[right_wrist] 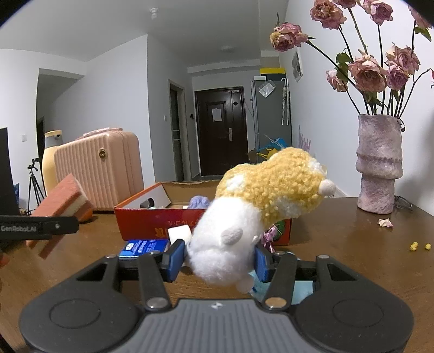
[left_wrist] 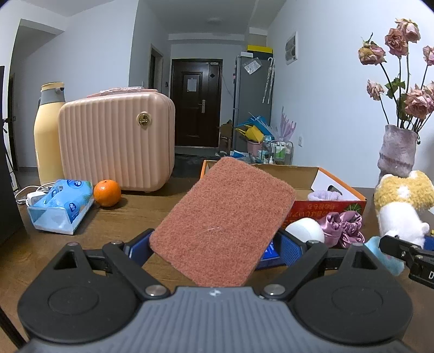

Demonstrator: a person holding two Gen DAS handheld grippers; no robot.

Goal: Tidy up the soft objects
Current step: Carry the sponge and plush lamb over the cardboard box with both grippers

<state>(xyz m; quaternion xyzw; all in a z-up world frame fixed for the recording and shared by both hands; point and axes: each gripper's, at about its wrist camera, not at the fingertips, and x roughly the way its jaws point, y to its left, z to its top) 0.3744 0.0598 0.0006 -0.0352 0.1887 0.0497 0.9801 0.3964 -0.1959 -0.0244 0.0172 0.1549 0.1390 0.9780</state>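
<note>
Ahead of our left tongs (left_wrist: 214, 251) the sponge (left_wrist: 225, 228) they grip hides the near tabletop (left_wrist: 130, 217); the open box (left_wrist: 320, 190) lies just beyond. Further left, the orange (left_wrist: 107, 192), tissue pack (left_wrist: 61, 205) and pink case (left_wrist: 116, 144) block passage. Our right tongs (right_wrist: 217, 258) hold the plush toy (right_wrist: 260, 206) before the box; bare tabletop runs rightward to the vase (right_wrist: 378, 163).

A: Lighting?
B: Even, cool indoor light from above; ceiling lamp (right_wrist: 154, 11) in the right view. Soft shadows only, faint sheen on table (right_wrist: 352, 244).
A: Quality?
B: Sharp mid-frame. Heavy fisheye bend, dark corners. Plush (right_wrist: 260, 209) close-up slightly soft, its white fur nearly blown out.
</note>
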